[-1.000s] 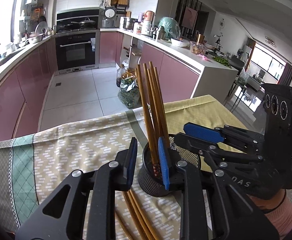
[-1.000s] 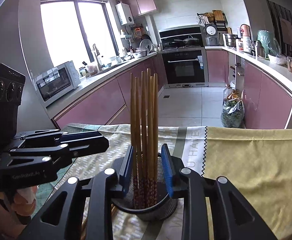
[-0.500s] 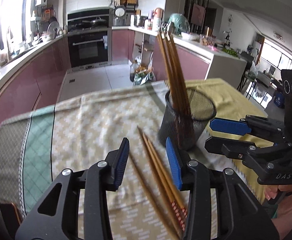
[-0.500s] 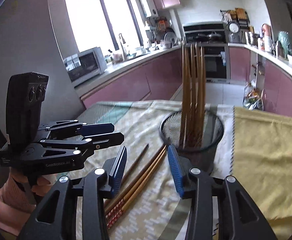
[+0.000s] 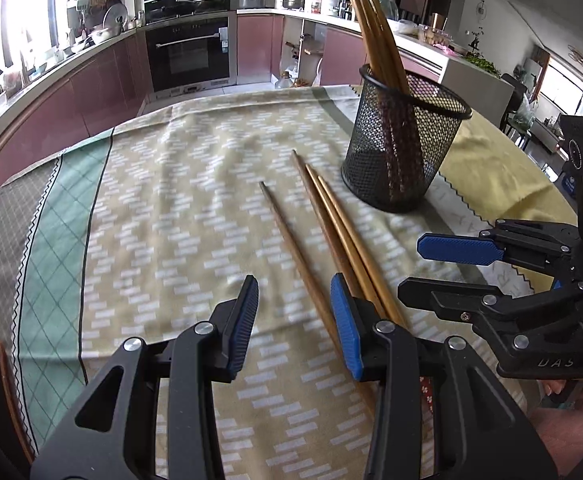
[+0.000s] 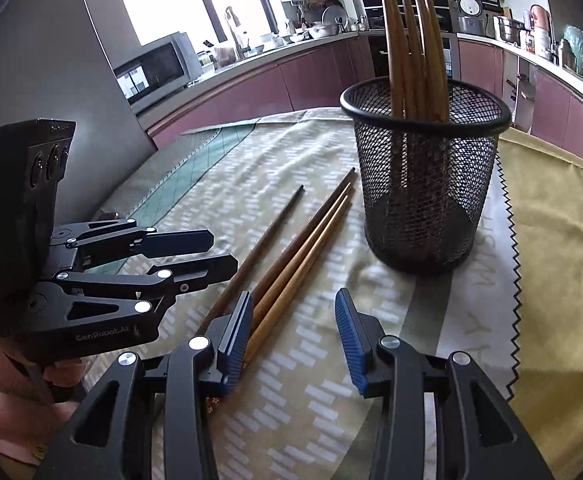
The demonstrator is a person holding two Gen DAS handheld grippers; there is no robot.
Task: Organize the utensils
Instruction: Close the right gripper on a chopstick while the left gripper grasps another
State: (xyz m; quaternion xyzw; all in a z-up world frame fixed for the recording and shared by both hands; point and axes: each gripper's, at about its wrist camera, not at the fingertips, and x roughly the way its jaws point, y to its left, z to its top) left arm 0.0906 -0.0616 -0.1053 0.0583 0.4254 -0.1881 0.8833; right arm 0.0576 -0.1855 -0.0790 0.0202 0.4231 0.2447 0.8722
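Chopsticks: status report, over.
Left gripper open, right gripper open, both empty. Three loose chopsticks on cloth beside holder. Nothing blocking.

"GenRobot.AI" on left hand-held gripper point(image 6: 195, 252)

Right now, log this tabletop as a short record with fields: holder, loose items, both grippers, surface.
holder: black wire-mesh cup, upright, several brown wooden chopsticks standing inside
loose items: three brown wooden chopsticks on the cloth, beside the cup, not in it
left hand-held gripper: open, empty, over the loose chopsticks
right hand-held gripper: open, empty
surface: patterned beige and green tablecloth
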